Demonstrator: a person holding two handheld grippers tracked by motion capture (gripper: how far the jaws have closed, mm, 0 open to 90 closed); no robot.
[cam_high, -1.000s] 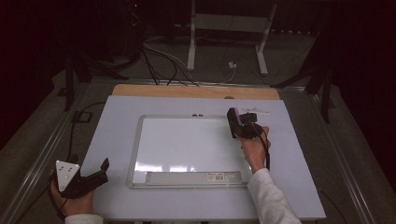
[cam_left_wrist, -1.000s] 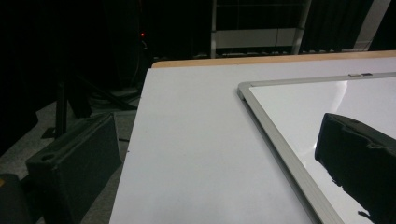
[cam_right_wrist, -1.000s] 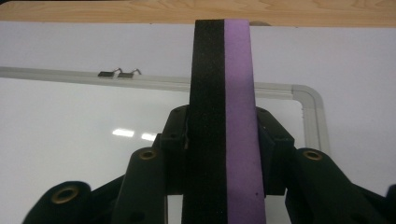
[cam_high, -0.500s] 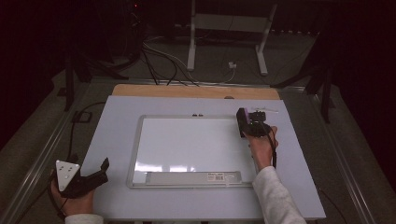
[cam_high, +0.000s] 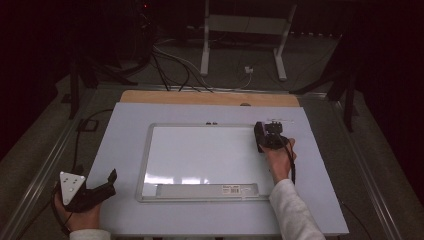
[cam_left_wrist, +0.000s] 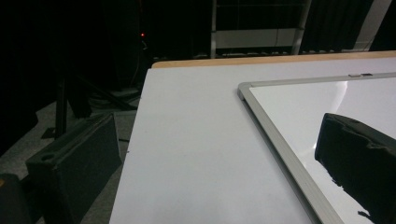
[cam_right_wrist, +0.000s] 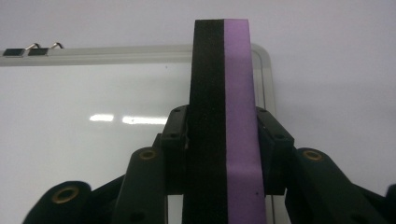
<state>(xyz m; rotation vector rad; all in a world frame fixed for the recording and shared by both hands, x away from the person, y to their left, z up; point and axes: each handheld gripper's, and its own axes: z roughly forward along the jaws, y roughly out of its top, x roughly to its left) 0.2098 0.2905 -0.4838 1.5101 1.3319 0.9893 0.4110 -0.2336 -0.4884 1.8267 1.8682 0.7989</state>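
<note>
Eraser clamped in right gripper at the whiteboard's upper right corner.

Right gripper (cam_right_wrist: 224, 154) has both jaws pressed on 1 whiteboard eraser (cam_right_wrist: 224, 93), a block in 2 layers, black felt and purple foam, standing on edge over the board's right rim; in the high view it sits right of frame centre (cam_high: 261, 136). Judged light, soft and squashy: it should give under the pads, so a hold across the 2 flat faces near the middle, as now, looks soundest; felt side to the board. 1 whiteboard (cam_high: 200, 160), framed, glossy, wiped clean, with 2 small clips (cam_right_wrist: 30, 50) on its top edge. Left gripper (cam_high: 102, 187) rests at lower left off the board, jaws apart, nothing between them. 1 table (cam_high: 125, 130).
</note>
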